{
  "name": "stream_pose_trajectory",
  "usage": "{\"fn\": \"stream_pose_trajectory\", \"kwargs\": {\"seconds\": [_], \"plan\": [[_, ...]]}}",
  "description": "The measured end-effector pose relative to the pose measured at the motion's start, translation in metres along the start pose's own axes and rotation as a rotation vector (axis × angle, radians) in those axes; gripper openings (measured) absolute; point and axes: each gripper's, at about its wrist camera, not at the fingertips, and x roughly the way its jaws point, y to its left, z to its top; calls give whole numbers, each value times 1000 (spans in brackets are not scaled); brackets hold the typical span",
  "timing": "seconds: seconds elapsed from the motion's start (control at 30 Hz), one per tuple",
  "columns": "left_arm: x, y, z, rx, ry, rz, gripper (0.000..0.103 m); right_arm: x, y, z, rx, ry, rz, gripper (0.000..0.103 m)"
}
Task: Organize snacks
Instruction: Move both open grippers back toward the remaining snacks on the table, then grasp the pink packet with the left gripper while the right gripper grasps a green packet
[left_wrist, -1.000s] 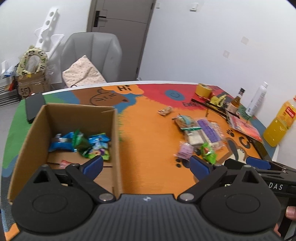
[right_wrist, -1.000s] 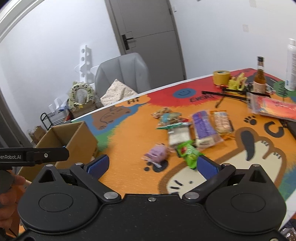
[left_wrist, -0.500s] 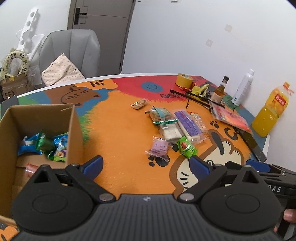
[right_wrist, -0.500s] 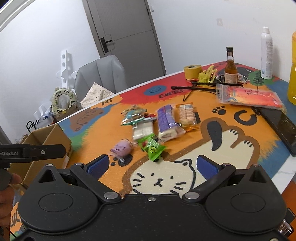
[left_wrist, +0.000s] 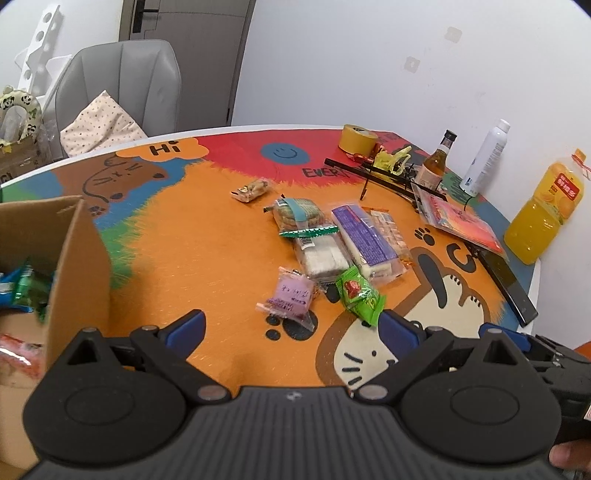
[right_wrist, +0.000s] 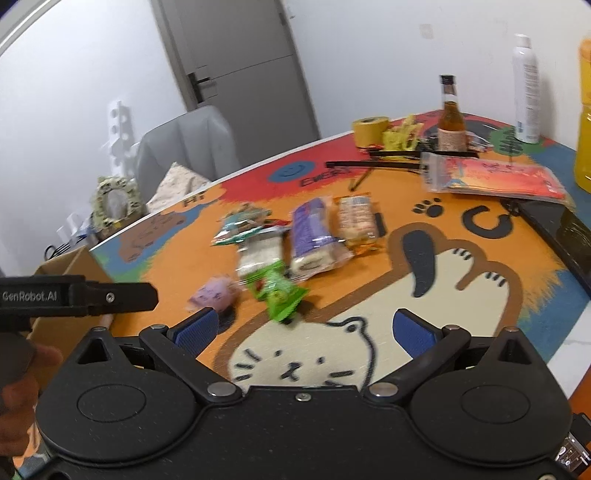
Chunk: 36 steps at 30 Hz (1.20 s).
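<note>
Several snack packets lie on the orange mat: a purple packet (left_wrist: 291, 295) (right_wrist: 214, 293), a green packet (left_wrist: 360, 291) (right_wrist: 280, 291), a white wafer pack (left_wrist: 321, 254), a purple-labelled pack (left_wrist: 364, 238) (right_wrist: 314, 236), a round biscuit pack (left_wrist: 297, 214) and a small nut bar (left_wrist: 251, 190). A cardboard box (left_wrist: 79, 258) at the left holds blue and green packets. My left gripper (left_wrist: 291, 328) is open and empty, just short of the purple packet. My right gripper (right_wrist: 303, 328) is open and empty, just short of the green packet.
At the table's back right stand a tape roll (left_wrist: 356, 138), a brown bottle (left_wrist: 437, 162), a white spray bottle (left_wrist: 485, 158), an orange juice bottle (left_wrist: 543, 218), a red book (left_wrist: 461, 218) and a black phone (left_wrist: 508, 280). A grey chair (left_wrist: 122, 85) stands behind the table.
My left gripper has swung right, away from the box and toward the snack pile. My right gripper has moved forward and closer to the green packet. Both stay open.
</note>
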Motion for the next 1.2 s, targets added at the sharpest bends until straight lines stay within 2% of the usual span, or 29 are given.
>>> {"fn": "stream_pose_trajectory", "kwargs": {"seconds": [0.27,0.57,0.67,0.73,0.87,0.97,1.0,1.2], "plan": [[33,-10,1,2,18,-1,97,20,-20,3,37,11,10,101],[72,-11,0,-8,46,7,88,44,-18,8,19,31,59,89],[82,-8,2,-15,43,30,84,51,-16,10,14,34,70,85],[89,-5,2,-26,53,36,77,56,-15,11,10,42,78,82],[92,-6,2,-10,29,58,70,64,-10,12,0,50,89,81],[91,-4,2,-5,26,72,55,69,-6,13,-14,52,98,81],[91,-2,3,-3,27,74,46,70,-3,13,-22,51,102,81],[83,12,2,-35,30,78,37,79,10,16,-65,45,133,81]]}}
